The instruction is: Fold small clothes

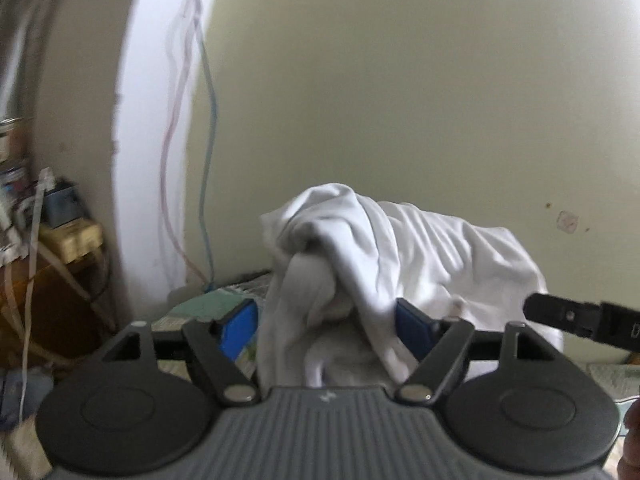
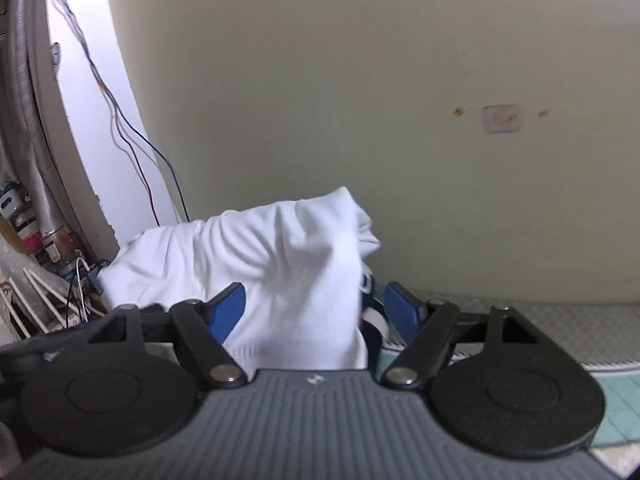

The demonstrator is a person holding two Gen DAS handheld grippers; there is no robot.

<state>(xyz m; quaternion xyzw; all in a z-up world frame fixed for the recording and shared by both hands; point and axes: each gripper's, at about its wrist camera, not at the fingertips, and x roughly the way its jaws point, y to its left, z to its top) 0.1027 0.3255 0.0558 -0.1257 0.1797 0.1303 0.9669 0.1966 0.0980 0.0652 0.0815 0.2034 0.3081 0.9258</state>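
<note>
A white garment (image 1: 420,248) stands bunched up in folds in front of the pale wall. One loose fold of it hangs down between the blue pads (image 1: 240,330) of my left gripper (image 1: 326,328), whose jaws stand wide apart and do not pinch the cloth. In the right wrist view the same white garment (image 2: 280,248) drapes over the left blue pad (image 2: 230,308) of my right gripper (image 2: 314,312), which is also open wide. A dark striped bit of fabric (image 2: 374,320) shows beside the white cloth. A black part of the right gripper (image 1: 580,320) pokes in at the right of the left wrist view.
A pale wall (image 1: 400,100) rises close behind the garment. Thin cables (image 1: 208,120) hang down it at the left. A cluttered wooden shelf (image 1: 60,240) stands at far left. The patterned teal surface (image 2: 620,400) lies under the grippers. Part of a hand (image 1: 632,440) shows at the right edge.
</note>
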